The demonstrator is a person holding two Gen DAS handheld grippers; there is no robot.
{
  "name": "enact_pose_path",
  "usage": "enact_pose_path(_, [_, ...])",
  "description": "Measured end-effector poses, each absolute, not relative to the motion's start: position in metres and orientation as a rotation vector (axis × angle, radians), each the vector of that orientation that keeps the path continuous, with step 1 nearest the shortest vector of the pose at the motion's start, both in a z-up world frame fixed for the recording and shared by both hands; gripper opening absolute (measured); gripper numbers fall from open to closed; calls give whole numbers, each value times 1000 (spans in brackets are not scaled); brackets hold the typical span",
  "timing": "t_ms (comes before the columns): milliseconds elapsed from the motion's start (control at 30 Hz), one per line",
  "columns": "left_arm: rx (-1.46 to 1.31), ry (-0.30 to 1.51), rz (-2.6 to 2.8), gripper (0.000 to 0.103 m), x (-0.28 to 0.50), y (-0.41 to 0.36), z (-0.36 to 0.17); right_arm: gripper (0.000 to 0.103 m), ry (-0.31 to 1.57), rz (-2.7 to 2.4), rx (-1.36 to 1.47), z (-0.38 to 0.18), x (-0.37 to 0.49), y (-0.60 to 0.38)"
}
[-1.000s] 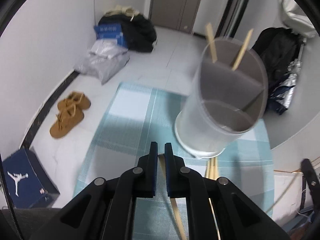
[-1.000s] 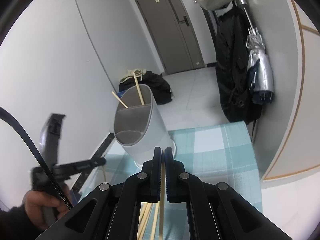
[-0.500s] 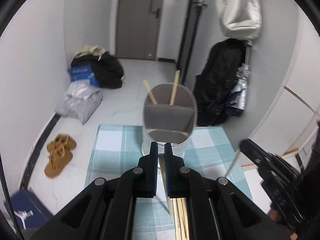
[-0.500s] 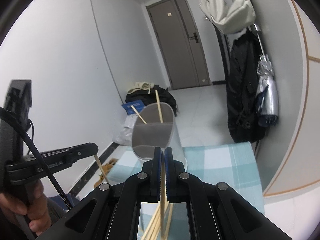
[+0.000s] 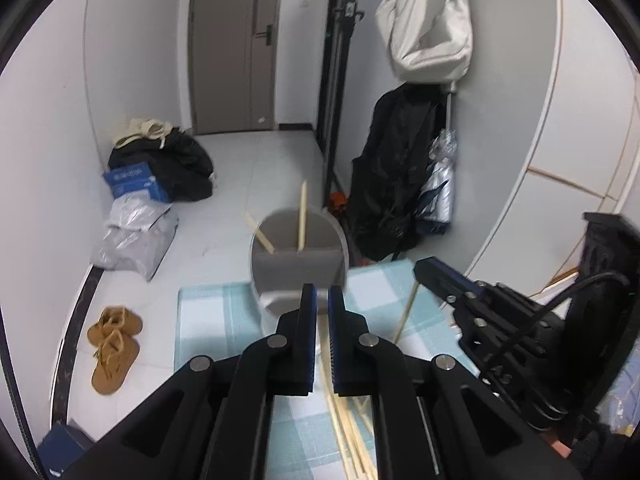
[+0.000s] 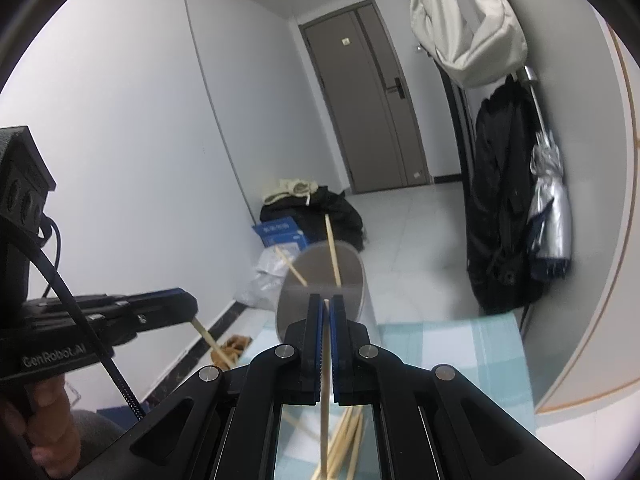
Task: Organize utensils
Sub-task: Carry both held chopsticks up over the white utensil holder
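A grey divided utensil holder stands at the far end of a blue-checked tablecloth, with two chopsticks leaning in its back compartment. My left gripper is raised above the cloth just before the holder, shut on a chopstick that hangs down from its tip. My right gripper is beside it on the right, shut on another chopstick that runs down between its pads. Several loose chopsticks lie on the cloth under both grippers. The holder sits straight ahead of the right gripper.
On the floor to the left are brown shoes, a grey plastic bag, a blue box and a heap of dark clothes. A black coat and a folded umbrella hang by the right wall. A person's hand grips the left handle.
Both grippers have risen with their chopsticks. The left one rolled upright and pulled back, so the holder looks smaller and lower. The right gripper has come into the left view.
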State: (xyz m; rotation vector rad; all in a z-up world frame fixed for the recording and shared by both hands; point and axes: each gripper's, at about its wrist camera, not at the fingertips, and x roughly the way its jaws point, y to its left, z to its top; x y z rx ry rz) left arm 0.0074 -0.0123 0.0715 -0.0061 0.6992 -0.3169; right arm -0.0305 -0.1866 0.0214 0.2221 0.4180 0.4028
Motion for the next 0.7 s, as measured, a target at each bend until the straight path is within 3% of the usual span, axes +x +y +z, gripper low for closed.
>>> enact_pose_path(500, [-47, 638, -394, 2, 59, -13, 167, 3, 330, 433, 251, 110, 27, -197])
enact_pose_path(700, [-32, 595, -371, 2, 86, 0, 181, 3, 282, 441, 249, 137, 62, -191])
